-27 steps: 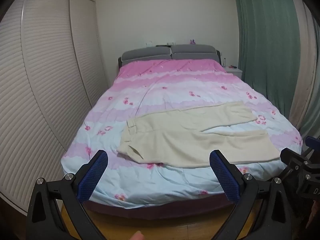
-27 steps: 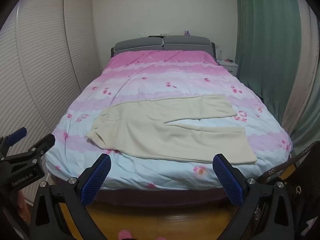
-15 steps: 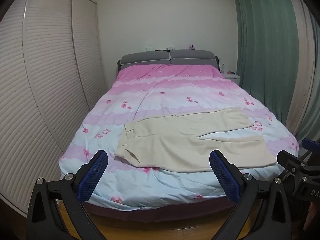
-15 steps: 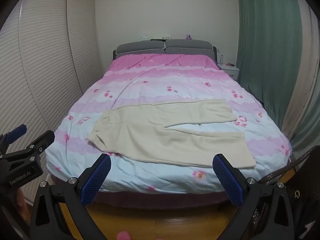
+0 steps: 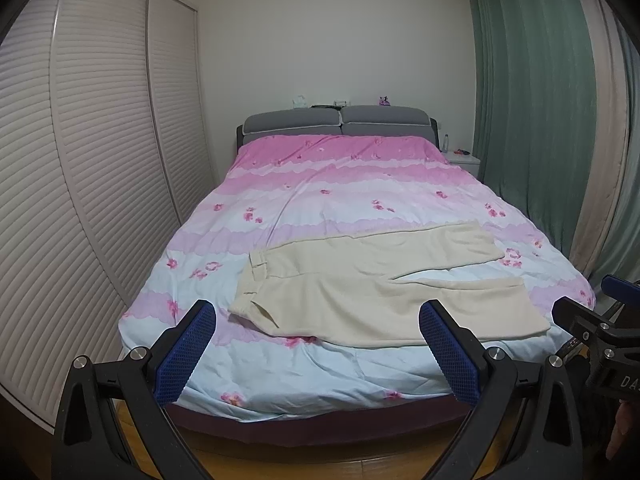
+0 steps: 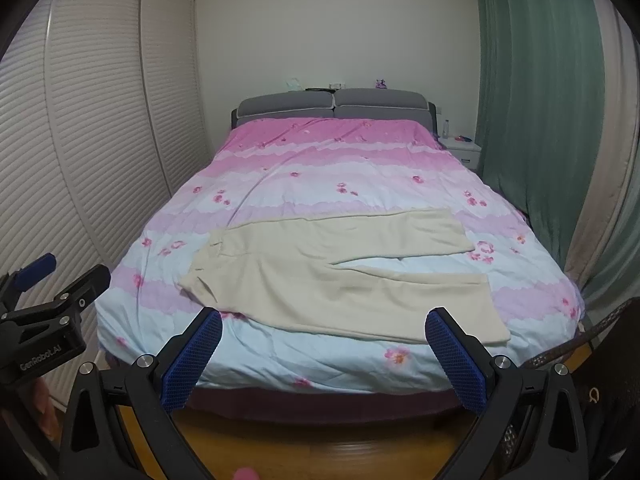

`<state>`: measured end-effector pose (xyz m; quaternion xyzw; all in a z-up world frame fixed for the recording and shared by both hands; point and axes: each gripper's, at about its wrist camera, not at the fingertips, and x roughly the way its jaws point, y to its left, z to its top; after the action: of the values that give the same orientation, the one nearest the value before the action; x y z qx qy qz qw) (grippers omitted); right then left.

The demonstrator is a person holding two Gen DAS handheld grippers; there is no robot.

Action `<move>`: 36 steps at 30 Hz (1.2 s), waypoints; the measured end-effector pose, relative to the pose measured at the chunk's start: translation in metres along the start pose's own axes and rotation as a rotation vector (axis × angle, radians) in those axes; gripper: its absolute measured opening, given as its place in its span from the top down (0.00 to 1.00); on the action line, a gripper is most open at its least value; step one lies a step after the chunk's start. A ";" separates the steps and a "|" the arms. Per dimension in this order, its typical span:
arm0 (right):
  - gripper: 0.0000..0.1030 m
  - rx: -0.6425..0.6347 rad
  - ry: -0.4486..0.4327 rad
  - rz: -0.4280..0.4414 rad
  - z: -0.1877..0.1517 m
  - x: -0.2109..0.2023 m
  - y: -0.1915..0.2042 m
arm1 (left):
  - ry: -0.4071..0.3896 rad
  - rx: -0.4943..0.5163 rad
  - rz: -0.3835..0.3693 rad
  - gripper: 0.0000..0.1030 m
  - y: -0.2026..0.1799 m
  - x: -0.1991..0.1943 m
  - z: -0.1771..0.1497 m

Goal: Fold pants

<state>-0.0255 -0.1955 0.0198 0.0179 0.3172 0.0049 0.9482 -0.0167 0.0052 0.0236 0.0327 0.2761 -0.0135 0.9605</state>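
Cream pants (image 5: 372, 280) lie flat across the near part of the bed (image 5: 304, 364), waistband to the left, both legs spread to the right. They also show in the right wrist view (image 6: 344, 276). My left gripper (image 5: 318, 344) is open and empty, held off the foot of the bed, well short of the pants. My right gripper (image 6: 324, 350) is open and empty too, also short of the foot of the bed. The right gripper shows at the right edge of the left wrist view (image 5: 600, 320); the left gripper shows at the left edge of the right wrist view (image 6: 48, 300).
The bed has a pink and pale blue flowered cover and a grey headboard (image 5: 336, 120). White louvred wardrobe doors (image 5: 80, 160) run along the left. Green curtains (image 5: 532, 100) hang on the right, with a white nightstand (image 5: 462, 158) beside them. Wood floor (image 6: 320, 448) lies below the grippers.
Both grippers have pulled back and tilted up slightly, so the bed and pants sit lower and a bit farther in both views. Both stay open. The pants have not moved.
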 end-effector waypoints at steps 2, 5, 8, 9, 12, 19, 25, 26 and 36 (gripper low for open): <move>0.00 0.000 0.000 0.001 0.000 -0.001 0.001 | 0.001 -0.002 0.006 0.00 0.000 -0.001 0.000; 0.00 -0.001 0.000 0.004 0.000 -0.001 0.002 | 0.003 -0.002 0.009 0.00 -0.001 -0.002 0.002; 0.00 -0.003 -0.001 0.008 0.000 -0.001 0.003 | 0.004 -0.001 0.009 0.00 -0.003 -0.003 0.003; 0.00 -0.004 -0.001 0.007 0.000 -0.001 0.004 | 0.004 0.000 0.007 0.00 -0.003 -0.003 0.003; 0.00 -0.002 -0.001 0.010 0.000 -0.001 0.004 | 0.001 0.000 0.004 0.00 -0.003 -0.004 0.002; 0.00 0.001 -0.009 0.005 0.001 -0.001 0.007 | -0.001 -0.002 -0.011 0.00 0.000 -0.004 0.003; 0.00 0.002 -0.015 0.004 0.002 -0.001 0.007 | -0.009 -0.003 -0.006 0.00 0.003 -0.003 0.006; 0.00 0.003 -0.017 0.003 0.002 -0.002 0.007 | -0.010 -0.003 -0.005 0.00 0.004 -0.003 0.007; 0.00 0.005 -0.017 0.002 0.005 0.000 0.006 | -0.015 -0.008 -0.014 0.00 0.011 -0.001 0.010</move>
<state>-0.0228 -0.1892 0.0242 0.0204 0.3090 0.0048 0.9508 -0.0115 0.0152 0.0329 0.0267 0.2690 -0.0195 0.9626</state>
